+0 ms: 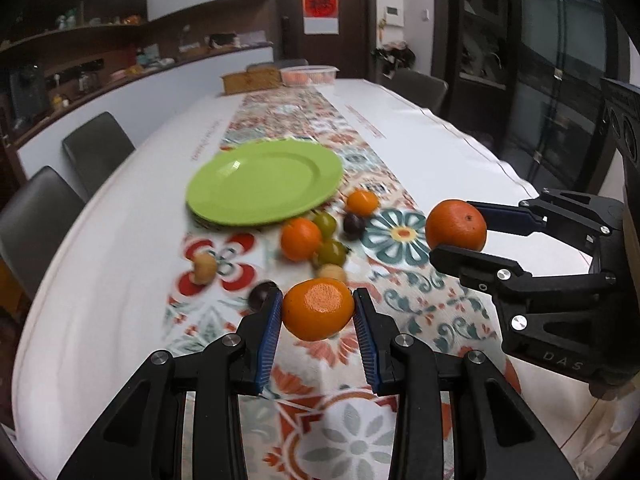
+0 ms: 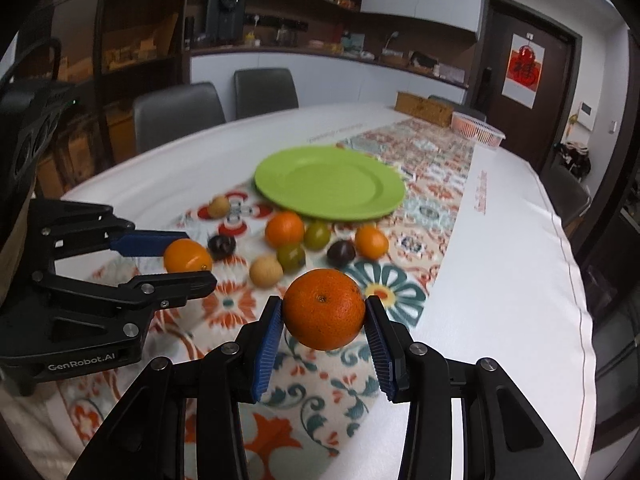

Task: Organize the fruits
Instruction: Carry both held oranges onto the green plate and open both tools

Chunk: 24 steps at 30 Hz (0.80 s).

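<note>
My left gripper (image 1: 318, 296) is shut on an orange (image 1: 318, 309) and holds it above the patterned runner. At the right of the same view, my right gripper (image 1: 454, 230) is shut on a second orange (image 1: 456, 226). The right wrist view shows that orange (image 2: 324, 308) between the right gripper's (image 2: 324, 302) blue pads, and the left gripper (image 2: 196, 258) at the left with its orange (image 2: 187, 256). An empty green plate (image 1: 264, 184) (image 2: 328, 184) lies beyond. Between plate and grippers lie two oranges (image 1: 301, 239) (image 1: 362, 203), two green tomatoes (image 1: 325, 224), two dark plums (image 1: 354, 226) and two pale round fruits (image 1: 205, 268).
A long table with a white cloth (image 1: 460, 152) and a floral runner stretches away. At its far end stand a brown box (image 1: 250, 80) and a basket (image 1: 310, 74). Grey chairs (image 1: 96, 148) line the left side, and another chair (image 1: 418, 88) stands far right.
</note>
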{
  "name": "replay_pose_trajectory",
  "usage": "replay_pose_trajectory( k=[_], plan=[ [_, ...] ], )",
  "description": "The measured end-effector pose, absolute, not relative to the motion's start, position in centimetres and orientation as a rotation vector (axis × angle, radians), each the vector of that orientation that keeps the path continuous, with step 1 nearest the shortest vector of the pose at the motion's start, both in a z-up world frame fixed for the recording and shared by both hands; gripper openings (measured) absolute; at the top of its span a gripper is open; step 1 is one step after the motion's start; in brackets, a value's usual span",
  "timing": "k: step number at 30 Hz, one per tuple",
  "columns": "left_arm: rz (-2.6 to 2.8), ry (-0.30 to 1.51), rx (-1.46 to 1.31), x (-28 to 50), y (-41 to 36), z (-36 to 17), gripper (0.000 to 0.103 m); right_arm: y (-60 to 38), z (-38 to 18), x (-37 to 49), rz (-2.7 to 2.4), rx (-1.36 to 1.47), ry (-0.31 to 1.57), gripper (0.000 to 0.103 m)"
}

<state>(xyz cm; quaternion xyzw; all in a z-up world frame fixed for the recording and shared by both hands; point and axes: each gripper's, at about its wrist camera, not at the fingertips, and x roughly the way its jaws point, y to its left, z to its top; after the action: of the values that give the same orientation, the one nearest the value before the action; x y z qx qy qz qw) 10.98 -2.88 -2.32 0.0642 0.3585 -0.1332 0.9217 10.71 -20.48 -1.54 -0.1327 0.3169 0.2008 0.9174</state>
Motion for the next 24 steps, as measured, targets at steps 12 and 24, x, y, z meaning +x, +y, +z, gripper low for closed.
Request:
replay_pose_trajectory(
  k=[12,24],
  plan=[
    [-0.249,0.679,0.136,14.4,-1.1,0.2,0.035,-18.8,1.2,14.3,0.423,-0.247,0.61,0.042],
    [-0.254,0.718,0.13,20.9,0.0,0.1,0.036,-17.4,1.6,20.3,0.406,-0.281,0.643,0.042]
  ],
)
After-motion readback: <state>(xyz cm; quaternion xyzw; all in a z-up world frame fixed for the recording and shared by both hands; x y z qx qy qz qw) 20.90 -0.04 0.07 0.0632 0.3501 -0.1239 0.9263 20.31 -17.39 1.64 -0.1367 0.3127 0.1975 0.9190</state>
